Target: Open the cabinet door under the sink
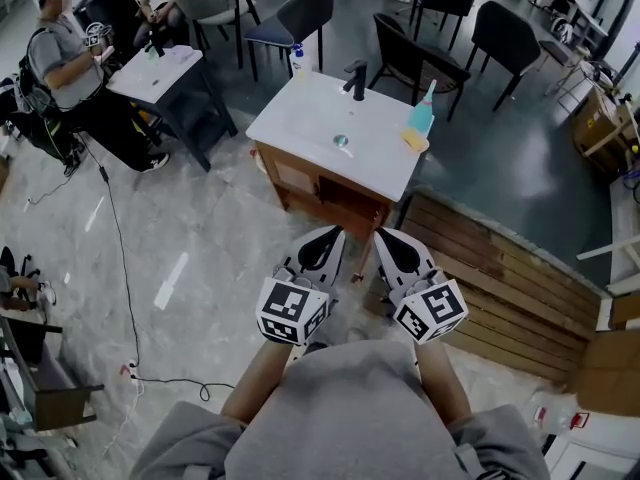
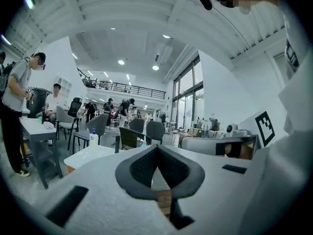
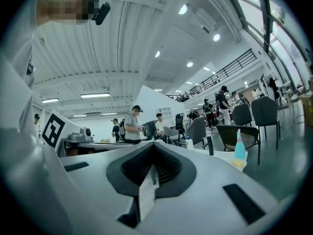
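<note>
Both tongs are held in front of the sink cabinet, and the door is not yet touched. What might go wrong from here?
1. The left tongs and right tongs are both shut. Unless one opens, it may slide off the cabinet door instead of gripping it.
2. No handle shows in the head view, so the grab point is uncertain.
3. The teal bottle stands at the countertop edge, so a bump might topple it.

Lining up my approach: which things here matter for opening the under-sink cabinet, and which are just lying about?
For the job: sink cabinet, left claw, right claw, both shut.
Just lying about: teal bottle, yellow sponge, white bottle, dark chairs, wooden planks.
</note>
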A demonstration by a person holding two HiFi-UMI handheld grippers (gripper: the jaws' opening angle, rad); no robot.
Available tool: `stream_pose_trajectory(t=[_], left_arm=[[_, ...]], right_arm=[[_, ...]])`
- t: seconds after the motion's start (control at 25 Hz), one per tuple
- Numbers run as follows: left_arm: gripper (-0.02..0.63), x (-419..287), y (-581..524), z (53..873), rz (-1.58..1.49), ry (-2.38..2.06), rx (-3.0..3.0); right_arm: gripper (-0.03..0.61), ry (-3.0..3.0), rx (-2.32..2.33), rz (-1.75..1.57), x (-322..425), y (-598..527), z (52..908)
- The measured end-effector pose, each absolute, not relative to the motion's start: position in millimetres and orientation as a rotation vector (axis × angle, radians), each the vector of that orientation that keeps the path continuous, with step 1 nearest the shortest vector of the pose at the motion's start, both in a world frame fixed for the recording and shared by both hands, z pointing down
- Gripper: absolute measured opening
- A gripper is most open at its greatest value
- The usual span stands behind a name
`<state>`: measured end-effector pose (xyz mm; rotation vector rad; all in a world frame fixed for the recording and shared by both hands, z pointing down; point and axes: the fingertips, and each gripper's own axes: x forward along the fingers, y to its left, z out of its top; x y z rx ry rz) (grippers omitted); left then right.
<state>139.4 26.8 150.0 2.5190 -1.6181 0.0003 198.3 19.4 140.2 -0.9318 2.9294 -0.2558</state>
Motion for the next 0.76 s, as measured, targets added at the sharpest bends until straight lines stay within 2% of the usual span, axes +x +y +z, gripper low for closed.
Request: stream_pose_trajectory(t=[0.76], left_arm=[[0.005,127,37,143,-0.041,-1.619,2.527]], right_arm=[[0.008,2.898,-1.004,-0.185,186,29,128]])
